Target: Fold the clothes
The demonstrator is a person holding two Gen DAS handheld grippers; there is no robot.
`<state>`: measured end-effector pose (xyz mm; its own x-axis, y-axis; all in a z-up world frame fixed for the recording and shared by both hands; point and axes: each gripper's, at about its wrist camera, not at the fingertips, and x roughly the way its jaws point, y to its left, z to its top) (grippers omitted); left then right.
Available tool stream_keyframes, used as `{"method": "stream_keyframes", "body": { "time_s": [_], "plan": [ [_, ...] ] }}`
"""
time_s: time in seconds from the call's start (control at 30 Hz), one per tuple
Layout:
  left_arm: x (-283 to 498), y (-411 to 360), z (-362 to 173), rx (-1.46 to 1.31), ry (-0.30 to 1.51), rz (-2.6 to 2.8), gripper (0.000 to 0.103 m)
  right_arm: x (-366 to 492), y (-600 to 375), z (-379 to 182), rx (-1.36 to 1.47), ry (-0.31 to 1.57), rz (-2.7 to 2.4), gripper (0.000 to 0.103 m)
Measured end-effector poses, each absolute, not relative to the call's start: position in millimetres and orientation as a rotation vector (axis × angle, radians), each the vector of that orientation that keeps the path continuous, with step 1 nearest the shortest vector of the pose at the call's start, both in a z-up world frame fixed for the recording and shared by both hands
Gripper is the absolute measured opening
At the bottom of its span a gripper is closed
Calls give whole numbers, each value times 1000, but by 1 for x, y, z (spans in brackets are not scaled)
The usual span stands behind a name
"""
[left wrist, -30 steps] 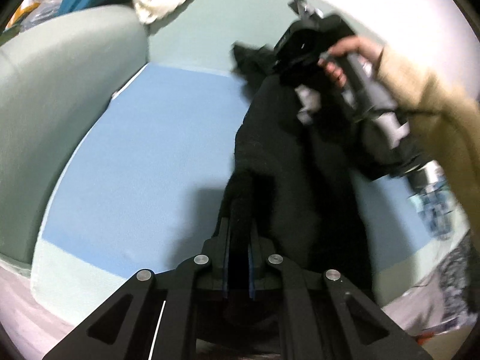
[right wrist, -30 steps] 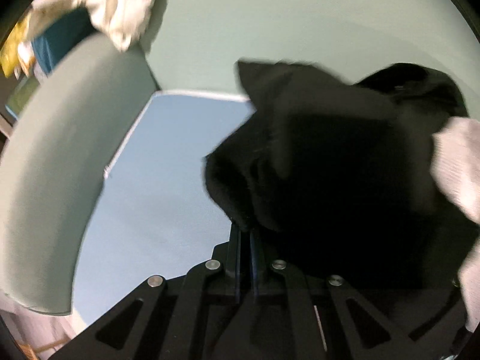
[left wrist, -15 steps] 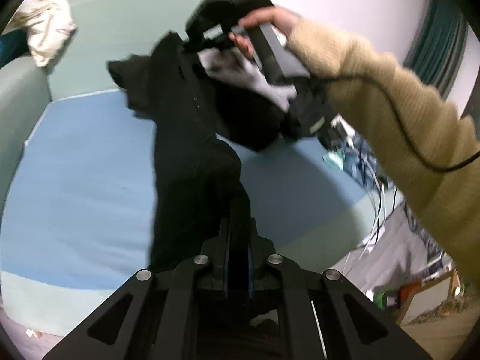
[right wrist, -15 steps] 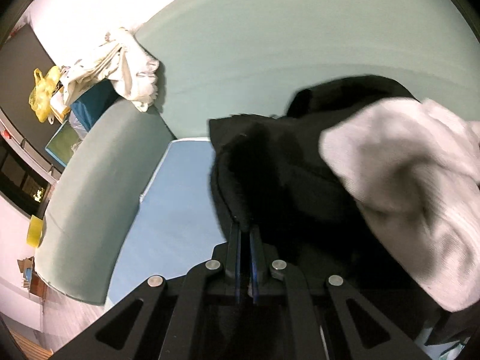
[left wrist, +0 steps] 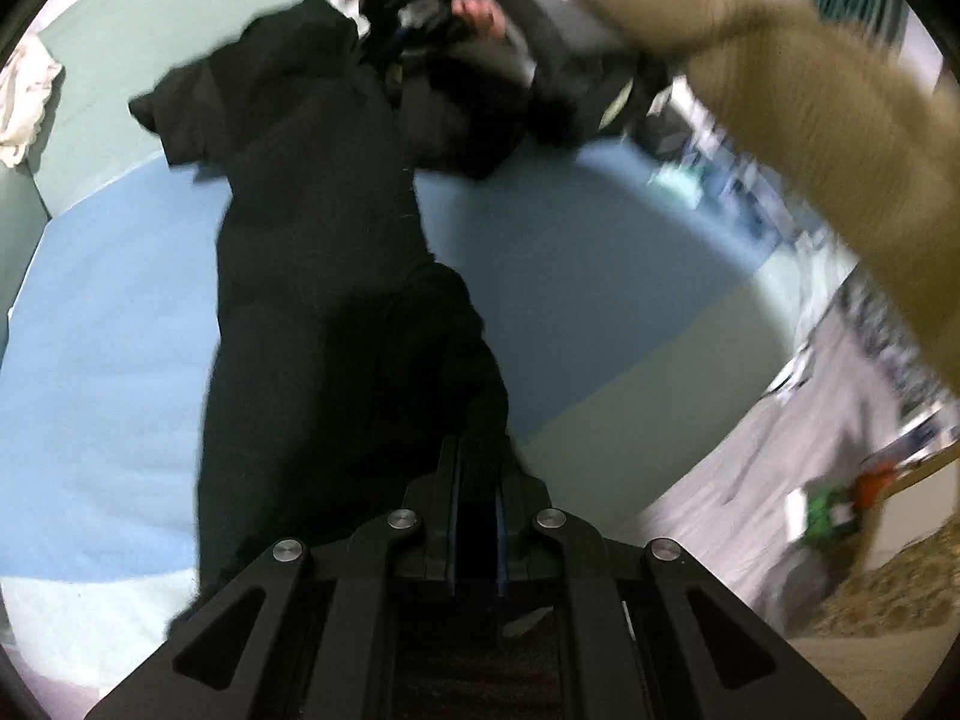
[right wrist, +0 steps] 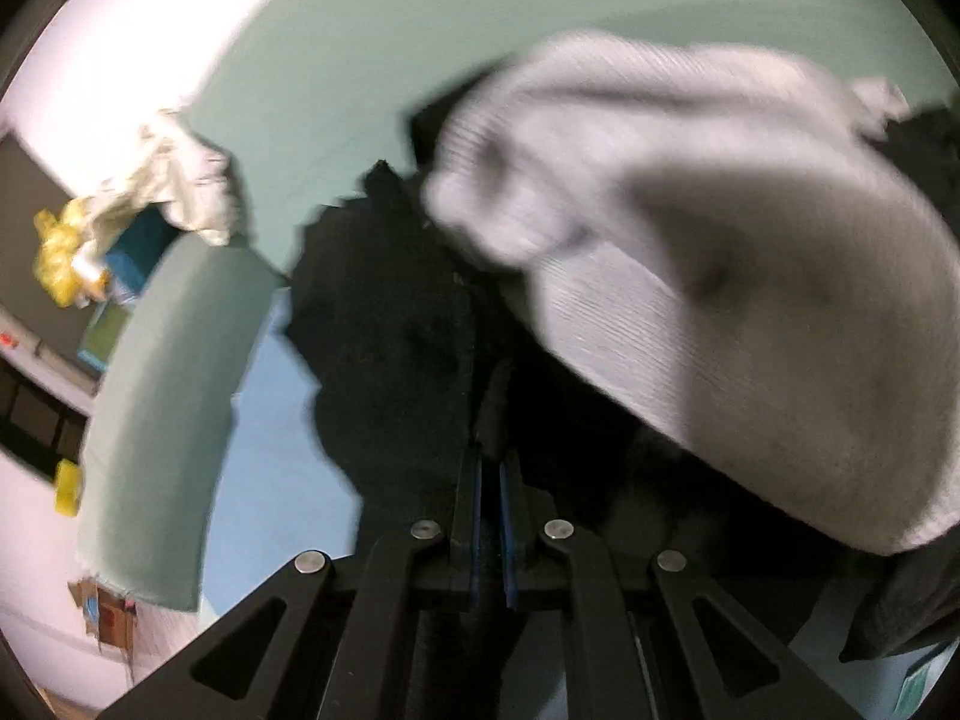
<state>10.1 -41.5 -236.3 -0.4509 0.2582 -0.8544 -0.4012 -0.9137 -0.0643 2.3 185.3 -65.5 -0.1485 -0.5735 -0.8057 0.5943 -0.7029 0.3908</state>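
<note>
A black garment (left wrist: 312, 300) hangs stretched over the blue sofa seat (left wrist: 96, 330) between my two grippers. My left gripper (left wrist: 480, 450) is shut on its lower end. At the top of the left wrist view, a hand in a beige sleeve (left wrist: 810, 120) holds my right gripper (left wrist: 396, 36) against the garment's upper end. In the right wrist view the right gripper (right wrist: 492, 456) has its jaws opening, with a fold of the black garment (right wrist: 390, 360) still pinched between them. A white ribbed cloth (right wrist: 720, 300), blurred, hangs among the black fabric on the right.
The sofa has a pale green backrest (right wrist: 540, 30) and a green armrest (right wrist: 156, 420). A cream cloth (right wrist: 180, 186) and a yellow bag (right wrist: 60, 252) lie beyond the armrest. Clutter (left wrist: 834, 510) lies on the floor to the right of the sofa.
Both grippers have swung sideways with the black garment held between them, and the left wrist view has rolled. The white cloth has come to fill the right side of the right wrist view.
</note>
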Motion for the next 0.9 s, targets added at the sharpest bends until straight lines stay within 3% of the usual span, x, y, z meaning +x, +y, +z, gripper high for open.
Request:
{"method": "stream_keyframes", "body": {
  "time_s": [0.03, 0.07, 0.1, 0.13, 0.23, 0.27, 0.47, 0.6, 0.7, 0.9],
  "plan": [
    [9, -36, -245, -1394, 246, 2379, 8, -1, 184, -73, 1356, 72, -1990, 22],
    [11, -32, -251, -1409, 292, 2383, 9, -3, 183, -78, 1377, 99, -2008, 41],
    [12, -28, -254, -1409, 318, 2389, 10, -4, 184, -81, 1394, 90, -1994, 42],
    [15, -26, -254, -1398, 338, 2391, 19, -3, 186, -80, 1393, 74, -1975, 44],
    [20, -27, -248, -1366, 212, 2298, 62, 5, 191, -60, 1323, 82, -1969, 50],
    [21, -32, -243, -1355, 137, 2279, 67, 10, 192, -50, 1283, 109, -1988, 55],
    [23, -88, -199, -1265, -228, 2273, 67, 58, 180, 22, 926, 322, -2065, 62],
    [13, -119, -188, -1329, -74, 2512, 67, 86, 150, 52, 768, 472, -2082, 76],
    [-4, -140, -210, -1552, -16, 2590, 67, 101, 124, 35, 765, 687, -1986, 77],
    [-23, -152, -245, -1799, -220, 2411, 67, 105, 62, -14, 746, 1158, -1949, 80]
  ]
}}
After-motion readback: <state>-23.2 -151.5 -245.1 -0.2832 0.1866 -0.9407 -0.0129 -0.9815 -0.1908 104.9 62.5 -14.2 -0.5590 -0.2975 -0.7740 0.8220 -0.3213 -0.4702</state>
